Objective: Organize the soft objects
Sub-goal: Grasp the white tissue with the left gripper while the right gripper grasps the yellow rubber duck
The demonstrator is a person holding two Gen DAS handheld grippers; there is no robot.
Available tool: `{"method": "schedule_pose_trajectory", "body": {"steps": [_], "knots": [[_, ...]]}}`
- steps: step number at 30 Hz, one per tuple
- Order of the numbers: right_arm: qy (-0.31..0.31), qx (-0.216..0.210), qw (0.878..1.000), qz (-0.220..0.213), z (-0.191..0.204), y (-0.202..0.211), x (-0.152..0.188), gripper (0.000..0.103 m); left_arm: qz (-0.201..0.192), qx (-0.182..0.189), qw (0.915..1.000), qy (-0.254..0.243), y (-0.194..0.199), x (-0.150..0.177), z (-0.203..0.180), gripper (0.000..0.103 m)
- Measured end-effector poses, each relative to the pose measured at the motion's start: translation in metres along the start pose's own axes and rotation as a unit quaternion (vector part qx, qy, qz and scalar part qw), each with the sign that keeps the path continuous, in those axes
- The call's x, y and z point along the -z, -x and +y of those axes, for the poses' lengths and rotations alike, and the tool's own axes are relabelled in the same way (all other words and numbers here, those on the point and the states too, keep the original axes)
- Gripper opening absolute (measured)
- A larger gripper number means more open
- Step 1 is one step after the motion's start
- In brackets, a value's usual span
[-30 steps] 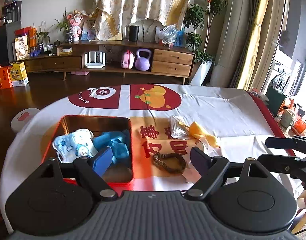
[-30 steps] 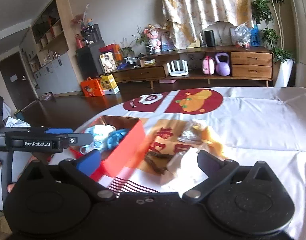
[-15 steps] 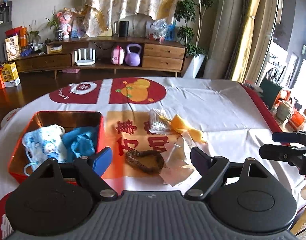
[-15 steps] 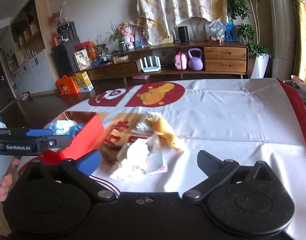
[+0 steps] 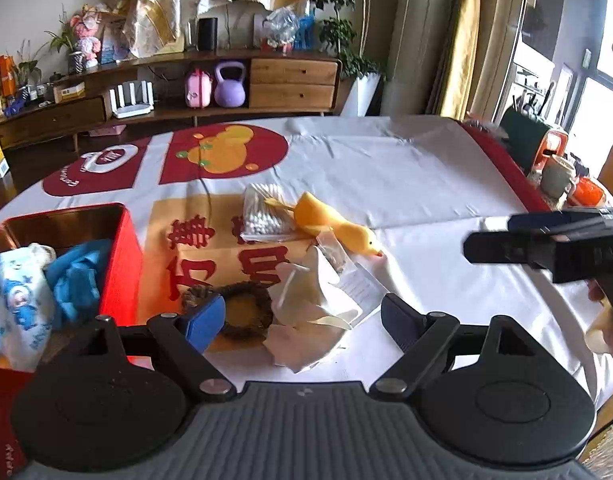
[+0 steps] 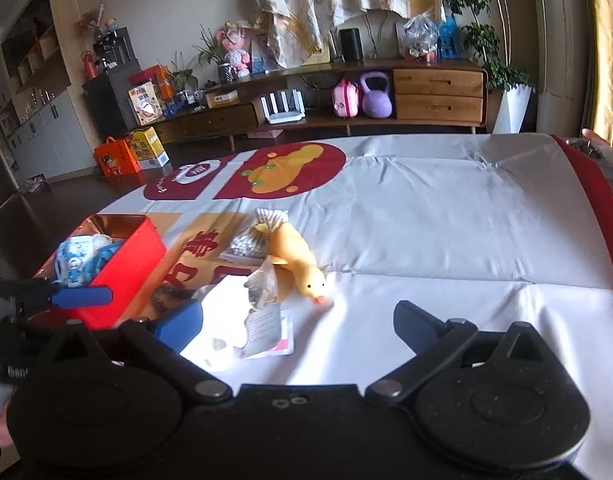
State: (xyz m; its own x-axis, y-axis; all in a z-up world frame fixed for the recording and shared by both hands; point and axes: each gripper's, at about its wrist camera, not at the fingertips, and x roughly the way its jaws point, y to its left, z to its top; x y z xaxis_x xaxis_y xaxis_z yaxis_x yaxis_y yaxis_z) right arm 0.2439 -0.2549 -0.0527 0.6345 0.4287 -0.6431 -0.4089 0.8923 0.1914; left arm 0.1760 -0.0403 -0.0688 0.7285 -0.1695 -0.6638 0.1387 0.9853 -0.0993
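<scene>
In the left wrist view a pile lies on the tablecloth: a yellow plush duck, a bag of cotton swabs, a brown braided ring and white cloth with a clear packet. My left gripper hovers open just short of the ring and the white cloth. A red box at the left holds a printed cloth and a blue cloth. My right gripper is open over the white packet, close to the duck. Neither gripper holds anything.
The right gripper's body juts in at the right of the left wrist view. The left one shows beside the red box in the right wrist view. White cloth covers the table to the right, up to a red border.
Both grippers have moved right and lower, closer to the pile. The red box has slid to the left edge of both views. Both pairs of jaws stay equally wide.
</scene>
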Motion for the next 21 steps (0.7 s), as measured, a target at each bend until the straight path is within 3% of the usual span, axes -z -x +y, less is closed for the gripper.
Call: {"method": "schedule_pose_trajectory", "body": {"steps": [11, 21], "knots": [[0.004, 0.005, 1.0, 0.03, -0.006, -0.061, -0.023, 0.098, 0.01, 0.002, 0.9995, -0.03, -0.041, 0.003, -0.009, 0.085], [-0.006, 0.004, 0.998, 0.056, -0.003, -0.114, -0.039, 0.079, 0.006, 0.004, 0.9979, -0.065, -0.065, 0.003, -0.017, 0.085]]}}
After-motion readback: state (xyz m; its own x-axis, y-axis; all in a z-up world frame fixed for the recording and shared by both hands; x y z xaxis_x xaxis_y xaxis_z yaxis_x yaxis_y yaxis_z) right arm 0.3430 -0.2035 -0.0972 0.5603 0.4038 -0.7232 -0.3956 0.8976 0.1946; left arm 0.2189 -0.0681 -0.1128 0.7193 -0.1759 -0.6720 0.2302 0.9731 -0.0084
